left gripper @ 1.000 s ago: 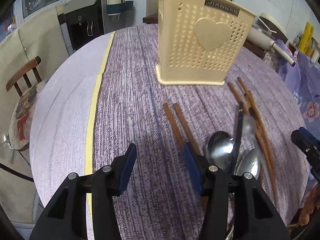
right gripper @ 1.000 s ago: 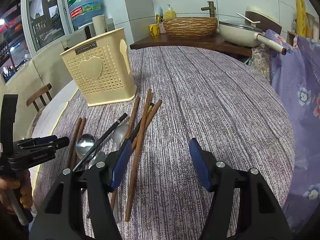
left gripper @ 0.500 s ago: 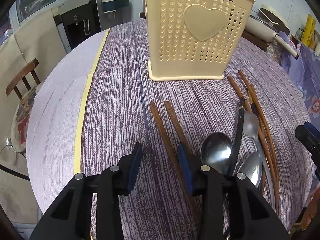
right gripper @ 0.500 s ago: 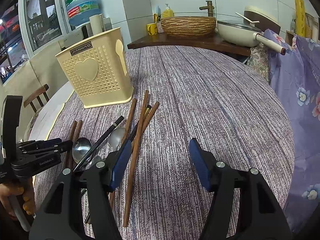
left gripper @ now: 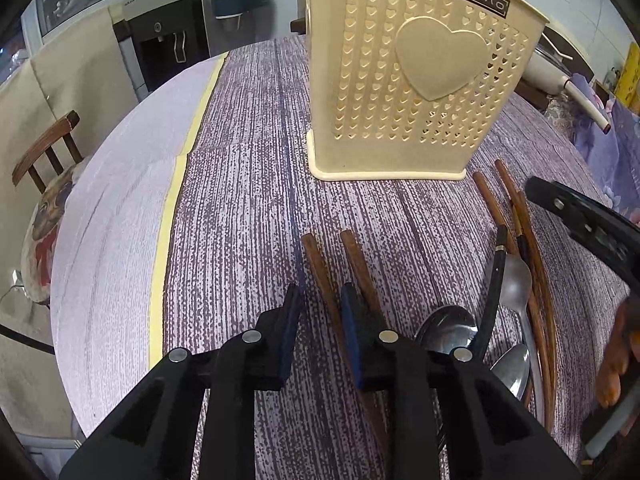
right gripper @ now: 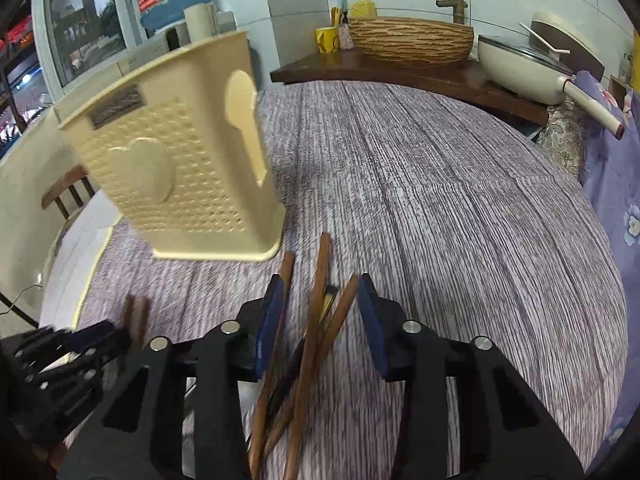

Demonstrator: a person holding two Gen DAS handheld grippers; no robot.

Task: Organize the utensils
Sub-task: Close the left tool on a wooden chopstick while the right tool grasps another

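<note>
Brown chopsticks (right gripper: 316,344) run hidden beneath both closing claws, left claw (left gripper: 318,320) and right claw (right gripper: 320,320), neither pressing yet.

table (left gripper: 248,200): holder (left gripper: 408,80), chopsticks (left gripper: 320,276), spoons (left gripper: 446,328)

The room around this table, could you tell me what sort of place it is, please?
Probably a home kitchen or dining corner: a pan and basket on a side counter, a water dispenser, and a wooden chair.

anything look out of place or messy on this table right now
Yes: the utensils lie loose on the tablecloth instead of in the cream holder. Brown chopsticks cross at angles, and spoons overlap a black chopstick. Nothing looks spilled or broken.
</note>
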